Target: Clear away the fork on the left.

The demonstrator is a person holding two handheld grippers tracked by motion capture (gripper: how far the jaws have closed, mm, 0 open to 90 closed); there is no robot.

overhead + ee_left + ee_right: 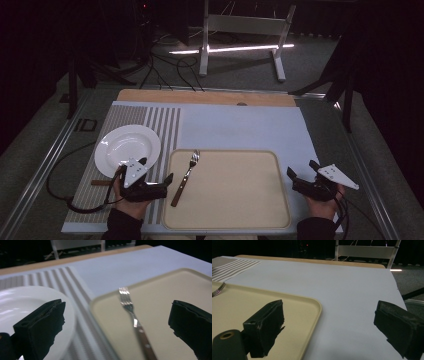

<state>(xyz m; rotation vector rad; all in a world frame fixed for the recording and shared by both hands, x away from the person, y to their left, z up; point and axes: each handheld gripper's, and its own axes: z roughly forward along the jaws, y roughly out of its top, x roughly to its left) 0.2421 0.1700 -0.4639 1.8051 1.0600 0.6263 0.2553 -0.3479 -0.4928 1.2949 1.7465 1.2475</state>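
My left hand-held gripper [157,181] stands wide open and empty just beside the fork [186,177], which lies free at the left edge of the tray [280,200]. My right hand-held gripper [301,175] is also open, holding nothing. I judge the fork is placed. Beyond, the plate [127,148] probably comes next, needing a rim grasp.

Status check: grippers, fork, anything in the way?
Left hand-held gripper open, clear of fork. Right hand-held gripper open, empty. Fork lies on tray. Nothing blocks it.

High view looks down; both low tool views share the tray [227,210].
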